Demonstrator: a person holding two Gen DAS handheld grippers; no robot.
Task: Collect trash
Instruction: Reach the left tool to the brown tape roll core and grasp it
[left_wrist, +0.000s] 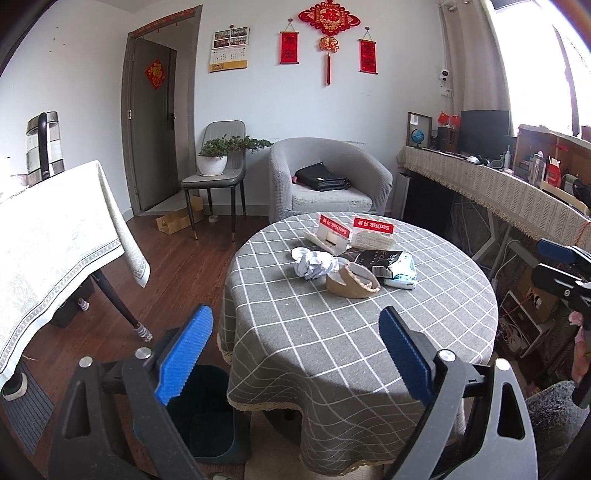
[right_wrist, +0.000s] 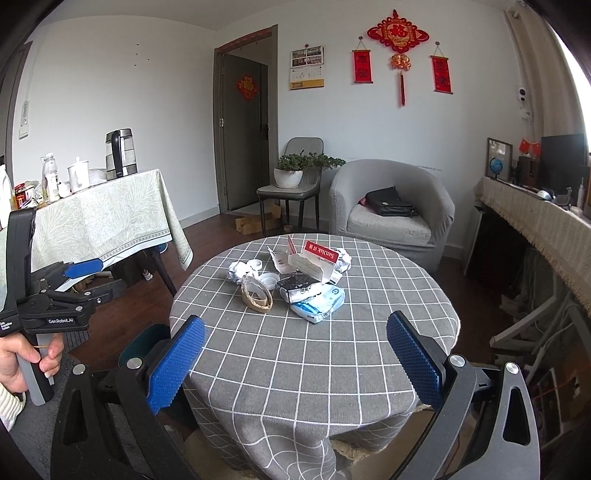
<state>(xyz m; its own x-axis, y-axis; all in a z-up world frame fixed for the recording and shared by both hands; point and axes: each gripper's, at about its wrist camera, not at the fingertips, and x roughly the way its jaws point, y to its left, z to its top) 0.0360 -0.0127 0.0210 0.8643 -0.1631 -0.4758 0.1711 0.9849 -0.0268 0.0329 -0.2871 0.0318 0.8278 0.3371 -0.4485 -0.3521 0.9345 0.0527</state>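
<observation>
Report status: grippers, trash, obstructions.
Left hand-held gripper open, empty. Right hand-held gripper open, empty. Trash pile untouched on round table. Bin beside table. Nothing blocking.

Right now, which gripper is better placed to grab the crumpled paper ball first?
Left, probably. The crumpled paper ball lies on the pile's left side, the dark bin sits below the left gripper, and its jaws are open.

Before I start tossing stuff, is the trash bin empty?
Looks empty: the left wrist view shows the dark bin's bare floor; its near side is hidden.
</observation>
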